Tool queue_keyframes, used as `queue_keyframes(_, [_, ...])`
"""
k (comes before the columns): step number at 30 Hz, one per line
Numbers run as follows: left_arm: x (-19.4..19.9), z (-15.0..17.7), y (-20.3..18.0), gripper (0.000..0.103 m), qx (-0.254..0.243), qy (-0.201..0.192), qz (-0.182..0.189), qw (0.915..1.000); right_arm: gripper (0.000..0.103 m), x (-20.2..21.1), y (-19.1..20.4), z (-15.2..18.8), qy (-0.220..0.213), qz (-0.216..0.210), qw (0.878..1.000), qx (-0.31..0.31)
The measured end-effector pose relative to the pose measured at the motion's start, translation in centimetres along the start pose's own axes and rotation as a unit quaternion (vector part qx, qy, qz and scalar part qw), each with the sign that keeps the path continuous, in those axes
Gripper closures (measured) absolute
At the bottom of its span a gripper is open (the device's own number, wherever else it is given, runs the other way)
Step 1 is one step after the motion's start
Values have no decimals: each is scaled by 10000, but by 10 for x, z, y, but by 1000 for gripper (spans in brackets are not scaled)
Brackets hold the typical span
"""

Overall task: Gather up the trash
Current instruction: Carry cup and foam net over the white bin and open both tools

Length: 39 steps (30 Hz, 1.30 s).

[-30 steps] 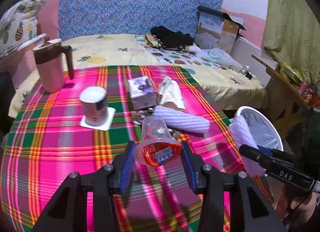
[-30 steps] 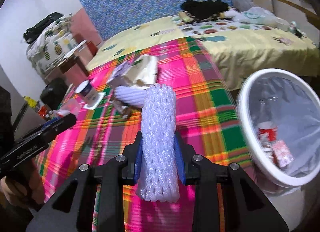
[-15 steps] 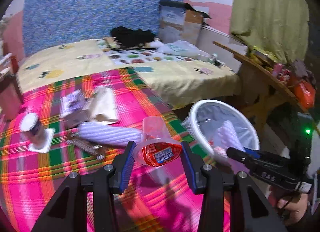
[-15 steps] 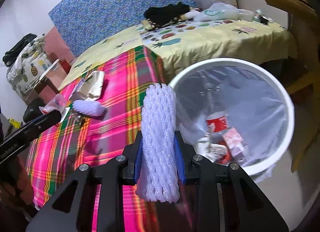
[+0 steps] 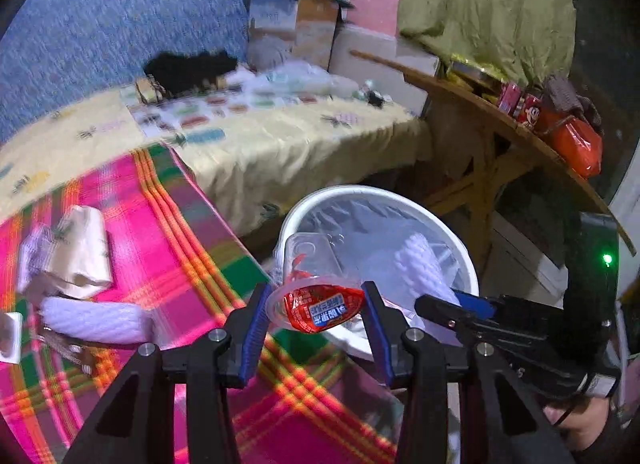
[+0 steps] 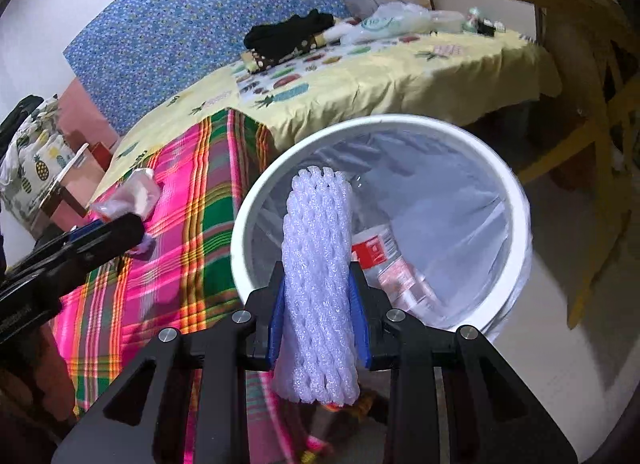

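Observation:
My left gripper [image 5: 316, 304] is shut on a clear plastic cup with a red foil lid [image 5: 318, 306], held at the table's right edge beside the white trash bin [image 5: 472, 276]. My right gripper [image 6: 318, 296] is shut on a white foam net sleeve [image 6: 318, 264], held over the near rim of the bin [image 6: 520, 215]. The bin has a clear liner and holds a plastic bottle with a red label [image 6: 384, 260]. The right gripper [image 5: 444, 306] and its sleeve [image 5: 420, 264] also show in the left wrist view. The left gripper's finger [image 6: 116, 232] shows at left in the right wrist view.
A pink plaid tablecloth [image 5: 168, 248] carries another foam sleeve [image 5: 96, 320], a crumpled paper bag [image 5: 84, 252] and small wrappers. A bed with a yellow sheet [image 5: 280, 135] lies behind. A wooden shelf [image 5: 520, 131] with red packets stands right of the bin.
Both grippers have swung right from over the table toward the bin. The right gripper with the foam sleeve now sits over the bin's rim. The left gripper with the cup has reached the table's edge.

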<state>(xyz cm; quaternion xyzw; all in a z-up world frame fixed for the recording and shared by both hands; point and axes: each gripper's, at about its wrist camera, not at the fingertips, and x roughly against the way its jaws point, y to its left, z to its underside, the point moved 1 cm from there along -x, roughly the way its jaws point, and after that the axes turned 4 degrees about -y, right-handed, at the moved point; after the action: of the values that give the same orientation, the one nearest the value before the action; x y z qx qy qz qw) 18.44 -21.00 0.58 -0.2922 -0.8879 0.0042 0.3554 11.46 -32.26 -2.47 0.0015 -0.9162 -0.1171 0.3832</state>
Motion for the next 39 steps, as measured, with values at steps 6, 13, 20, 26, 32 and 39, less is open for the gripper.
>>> queue_keyframes(6, [-33,6,-9,58,-107,216,163,9996,73,-7,-11,5,148,150,9997,109])
queue_keyframes(13, [-58,4,-10,57,-125,308,394,9987,68,-7,-28,3,136,200,9997,-46])
queue_keyframes(20, [-67,1,-2,43,88,269,565,9980,33,-4,-34,2,-42,258,9996,-77])
queue_keyframes(26, [-64,4,-2,43,75,272,487,9984,33,-2,-35,2,-43,286,9995,-108])
queue_keyframes(32, [-47,10,2,43,111,291,243,9992,33,8,-29,3,-73,261,9996,-56])
queue_keyframes(39, [-20,23,9,43,154,309,-109,9993,33,15,-10,6,-101,96,9998,104])
